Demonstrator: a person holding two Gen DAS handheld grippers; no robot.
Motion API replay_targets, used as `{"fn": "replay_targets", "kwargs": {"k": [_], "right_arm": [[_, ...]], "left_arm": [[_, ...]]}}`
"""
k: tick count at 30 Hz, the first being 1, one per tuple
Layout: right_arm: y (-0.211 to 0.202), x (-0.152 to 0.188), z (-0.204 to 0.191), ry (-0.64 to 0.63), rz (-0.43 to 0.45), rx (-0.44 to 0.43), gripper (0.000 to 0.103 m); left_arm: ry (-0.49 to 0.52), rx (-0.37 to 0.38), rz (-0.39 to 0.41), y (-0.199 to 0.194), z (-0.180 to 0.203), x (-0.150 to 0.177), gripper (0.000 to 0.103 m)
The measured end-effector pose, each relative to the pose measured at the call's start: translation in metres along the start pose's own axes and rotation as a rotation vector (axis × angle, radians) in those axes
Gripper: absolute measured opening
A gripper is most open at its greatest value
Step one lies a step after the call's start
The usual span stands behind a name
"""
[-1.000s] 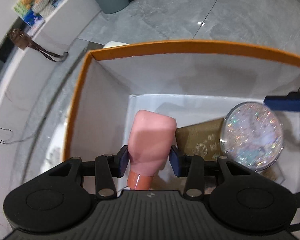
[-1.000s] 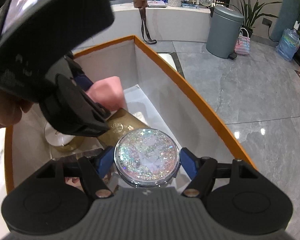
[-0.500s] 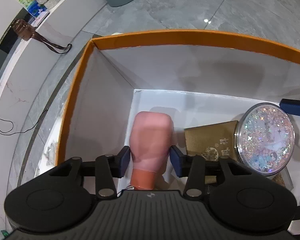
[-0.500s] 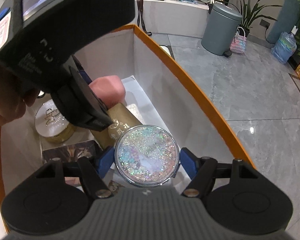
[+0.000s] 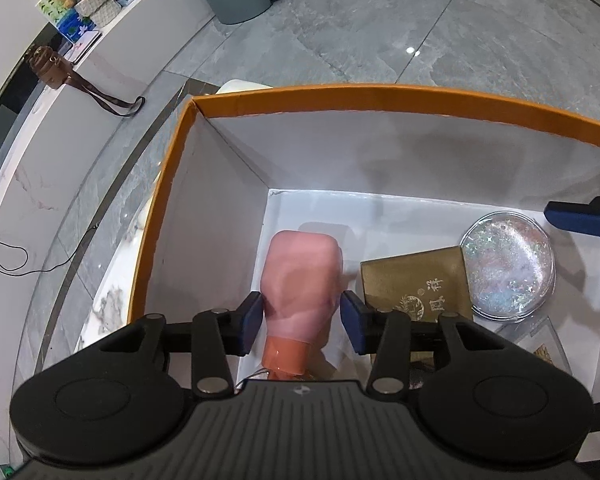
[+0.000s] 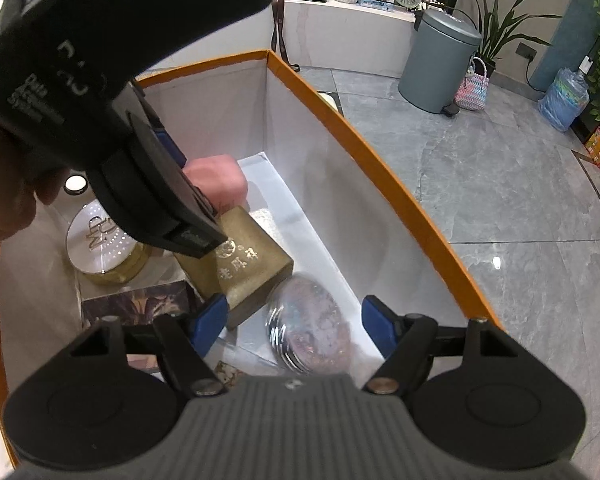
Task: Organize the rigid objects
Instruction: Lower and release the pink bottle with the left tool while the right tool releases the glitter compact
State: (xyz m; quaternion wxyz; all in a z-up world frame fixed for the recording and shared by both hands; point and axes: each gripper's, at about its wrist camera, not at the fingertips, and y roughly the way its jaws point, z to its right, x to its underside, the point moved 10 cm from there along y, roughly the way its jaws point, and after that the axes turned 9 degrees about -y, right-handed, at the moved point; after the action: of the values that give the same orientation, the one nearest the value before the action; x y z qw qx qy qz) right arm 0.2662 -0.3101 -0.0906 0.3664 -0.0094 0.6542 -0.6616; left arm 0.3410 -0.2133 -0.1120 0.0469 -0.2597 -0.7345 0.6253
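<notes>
A pink bottle [image 5: 300,276] with an orange cap lies on the floor of the orange-rimmed white box [image 5: 380,92]. My left gripper [image 5: 300,324] straddles it, open, its pads just off the bottle's sides. Beside the bottle lies a gold box [image 5: 416,280], and a round glitter disc [image 5: 508,264] leans against that. In the right wrist view the disc [image 6: 308,332] is blurred and lies tilted on the box floor under my right gripper [image 6: 294,322]. That gripper's jaws are opening and do not touch the disc. The left gripper's body [image 6: 100,80] hides much of the box [image 6: 380,168].
A round white and gold compact [image 6: 100,244] and a dark picture card [image 6: 140,304] lie in the box's near part. A hand [image 6: 4,208] holds the left gripper. Outside are grey floor tiles, a grey bin [image 6: 440,60] and a counter with a brown bag [image 5: 48,68].
The right jaws widened and the glitter disc dropped from between them onto the box floor beside the gold box. The left pads eased off the pink bottle.
</notes>
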Motion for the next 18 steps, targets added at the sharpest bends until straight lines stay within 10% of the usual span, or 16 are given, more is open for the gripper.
{"fn": "replay_targets", "kwargs": {"k": [18], "right_arm": [[-0.007, -0.009, -0.002, 0.01, 0.014, -0.004, 0.074]], "left_arm": [[-0.002, 0.007, 0.02, -0.015, -0.003, 0.0, 0.053]]}}
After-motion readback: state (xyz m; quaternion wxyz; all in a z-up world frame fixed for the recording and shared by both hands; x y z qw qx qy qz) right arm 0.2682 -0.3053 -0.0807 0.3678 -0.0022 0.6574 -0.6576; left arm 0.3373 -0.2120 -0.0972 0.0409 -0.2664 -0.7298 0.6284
